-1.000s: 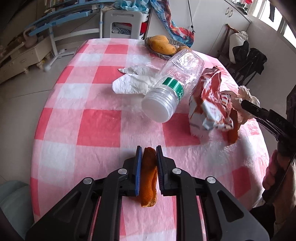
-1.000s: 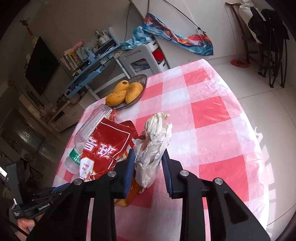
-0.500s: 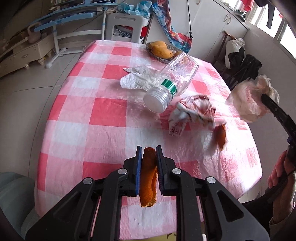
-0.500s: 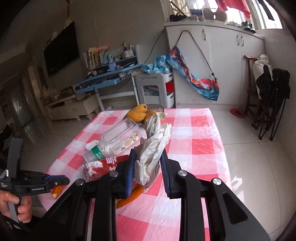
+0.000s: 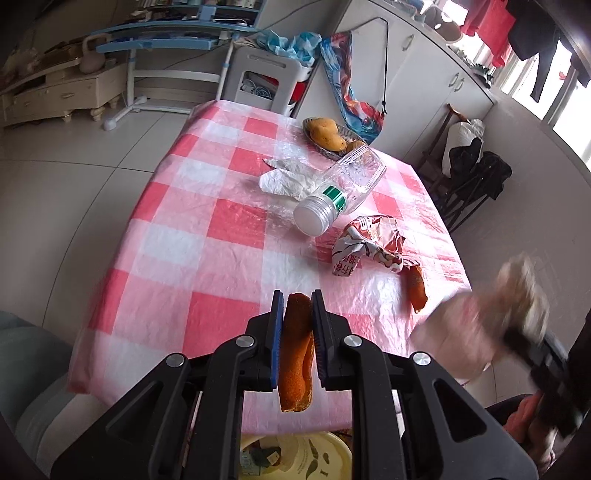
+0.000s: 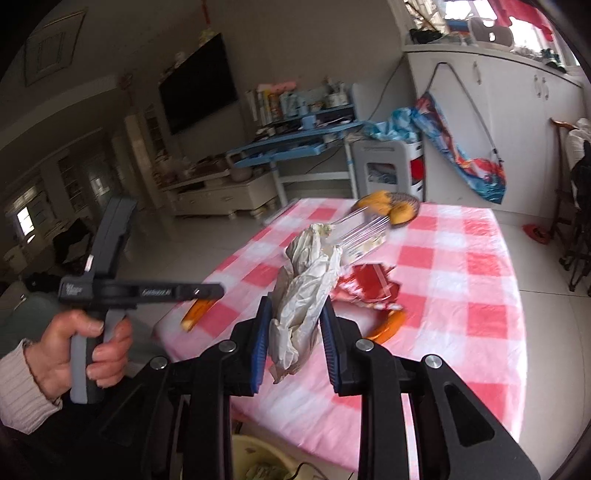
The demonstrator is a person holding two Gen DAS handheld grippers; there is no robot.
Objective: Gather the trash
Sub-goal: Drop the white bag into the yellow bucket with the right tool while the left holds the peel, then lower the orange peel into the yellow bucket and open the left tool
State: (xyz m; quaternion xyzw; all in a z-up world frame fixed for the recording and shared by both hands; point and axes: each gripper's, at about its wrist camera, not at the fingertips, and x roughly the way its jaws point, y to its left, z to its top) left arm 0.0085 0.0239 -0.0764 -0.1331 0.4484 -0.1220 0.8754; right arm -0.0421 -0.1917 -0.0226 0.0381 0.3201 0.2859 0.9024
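My left gripper point(image 5: 297, 301) is shut on an orange peel strip point(image 5: 295, 354) and holds it above the near table edge. My right gripper point(image 6: 295, 306) is shut on a crumpled whitish paper wad point(image 6: 306, 288), which shows blurred in the left wrist view point(image 5: 480, 325). On the pink checked table point(image 5: 207, 229) lie a clear plastic jar point(image 5: 340, 192), a red snack wrapper point(image 5: 369, 243), another orange peel point(image 5: 415, 288) and a white crumpled tissue point(image 5: 288, 177). A yellow bin point(image 5: 295, 458) sits below the table edge.
A dish of mangoes point(image 5: 328, 134) stands at the far end of the table. A white stool point(image 5: 266, 85), a blue desk point(image 5: 166, 33) and cabinets stand beyond it. A chair with dark clothes point(image 5: 476, 173) is at the right.
Both grippers have drawn back from the table towards its near edge, each with its load. The right gripper with the paper wad has dropped lower and nearer the left one.
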